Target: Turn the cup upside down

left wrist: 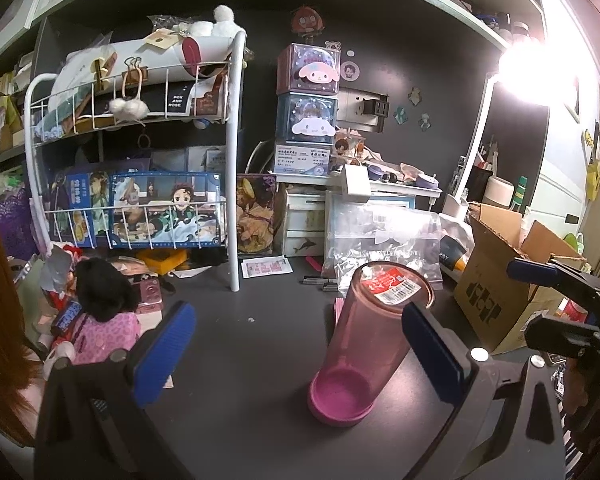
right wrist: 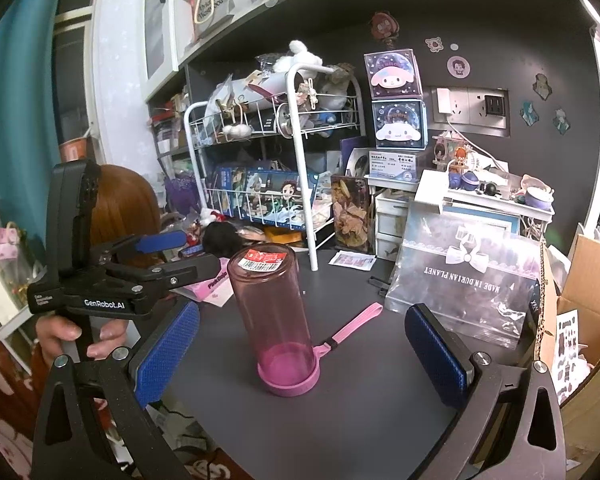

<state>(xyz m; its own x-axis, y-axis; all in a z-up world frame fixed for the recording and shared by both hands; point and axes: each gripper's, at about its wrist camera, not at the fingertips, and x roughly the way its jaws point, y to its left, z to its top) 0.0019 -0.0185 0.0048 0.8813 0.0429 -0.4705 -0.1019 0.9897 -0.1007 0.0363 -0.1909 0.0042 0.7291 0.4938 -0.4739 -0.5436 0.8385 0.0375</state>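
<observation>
A tall clear pink cup (left wrist: pixel 370 336) stands upside down on the dark desk (left wrist: pixel 240 380), its pink lid end down and its stickered base up. It also shows in the right wrist view (right wrist: pixel 274 312), with a pink strap (right wrist: pixel 354 326) lying beside it. My left gripper (left wrist: pixel 296 356) is open and empty; the cup stands just inside its right finger (left wrist: pixel 432 354), apart from the left one. My right gripper (right wrist: pixel 300 354) is open and empty, with the cup standing between and beyond its fingers, untouched. The left gripper also shows at the left of the right wrist view (right wrist: pixel 180 254).
A white wire rack (left wrist: pixel 232 168) full of boxes stands behind. A clear plastic bag (right wrist: pixel 468 276) leans at the right, next to a cardboard box (left wrist: pixel 512 280). A doll in pink (left wrist: pixel 104 320) lies at the left. Stacked character boxes (left wrist: pixel 308 104) stand at the back.
</observation>
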